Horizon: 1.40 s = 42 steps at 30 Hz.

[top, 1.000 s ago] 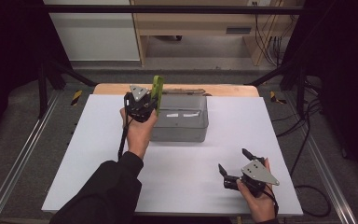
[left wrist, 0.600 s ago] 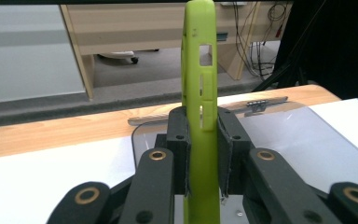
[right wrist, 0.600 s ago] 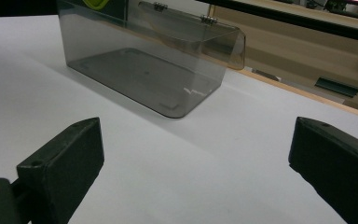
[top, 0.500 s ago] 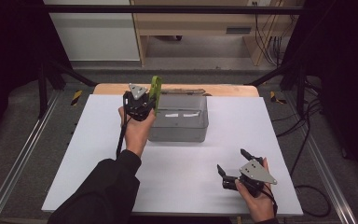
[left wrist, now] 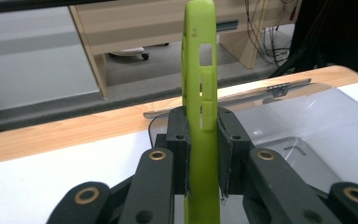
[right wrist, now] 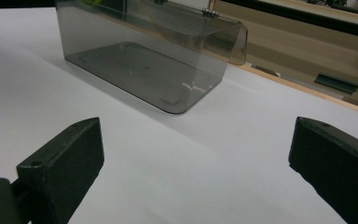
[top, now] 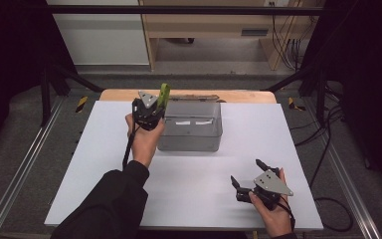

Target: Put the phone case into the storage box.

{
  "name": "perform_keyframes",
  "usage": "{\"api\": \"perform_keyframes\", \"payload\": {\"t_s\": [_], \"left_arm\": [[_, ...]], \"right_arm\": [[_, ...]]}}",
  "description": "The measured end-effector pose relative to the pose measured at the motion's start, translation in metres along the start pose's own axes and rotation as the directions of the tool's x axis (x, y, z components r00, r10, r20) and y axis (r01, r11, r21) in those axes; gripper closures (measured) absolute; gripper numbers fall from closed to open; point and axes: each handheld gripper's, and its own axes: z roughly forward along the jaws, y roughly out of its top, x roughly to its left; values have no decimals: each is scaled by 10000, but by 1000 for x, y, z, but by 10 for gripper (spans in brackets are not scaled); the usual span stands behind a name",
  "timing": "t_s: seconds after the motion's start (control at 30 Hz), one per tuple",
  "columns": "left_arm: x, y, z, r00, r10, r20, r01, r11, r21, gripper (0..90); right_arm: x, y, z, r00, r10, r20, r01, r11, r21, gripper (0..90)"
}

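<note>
Left hand-held gripper (left wrist: 203, 154) clamping upright green phone case (left wrist: 199, 70), clear box (top: 191, 124) just beside, right hand-held gripper (top: 251, 174) open.

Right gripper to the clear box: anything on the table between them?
Nothing: in the right gripper view, bare white table runs from the right gripper, jaws wide apart, to the clear box.

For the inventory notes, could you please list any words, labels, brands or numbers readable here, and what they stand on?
None can be read.
White labels on the clear box: too small and blurred.
Green phone case in the left gripper: cut-outs, no text.
</note>
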Motion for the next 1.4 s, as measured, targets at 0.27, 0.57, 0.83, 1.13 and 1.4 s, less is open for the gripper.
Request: {"api": "perform_keyframes", "payload": {"t_s": [0.27,0.57,0.83,1.13,1.4], "left_arm": [[-3,-2,5,9997,223,-118,-220,9996,188,774],[2,-6,11,9999,-47,-104,52,9987,515,774],[1,-9,17,9999,-102,-58,106,9970,768,774],[3,-17,23,9991,-426,43,418,9925,1145,774],[3,-23,27,9981,-608,117,586,9886,1384,774]], "right_arm": [[-1,0,0,10000,0,10,0,10000,-7,34],[0,0,0,10000,-23,-39,23,10000,20,34],[-1,0,0,10000,-33,-15,33,10000,14,34],[-1,0,0,10000,-31,-40,31,10000,51,34],[-2,-1,-1,10000,-17,-18,17,10000,68,34]]}}
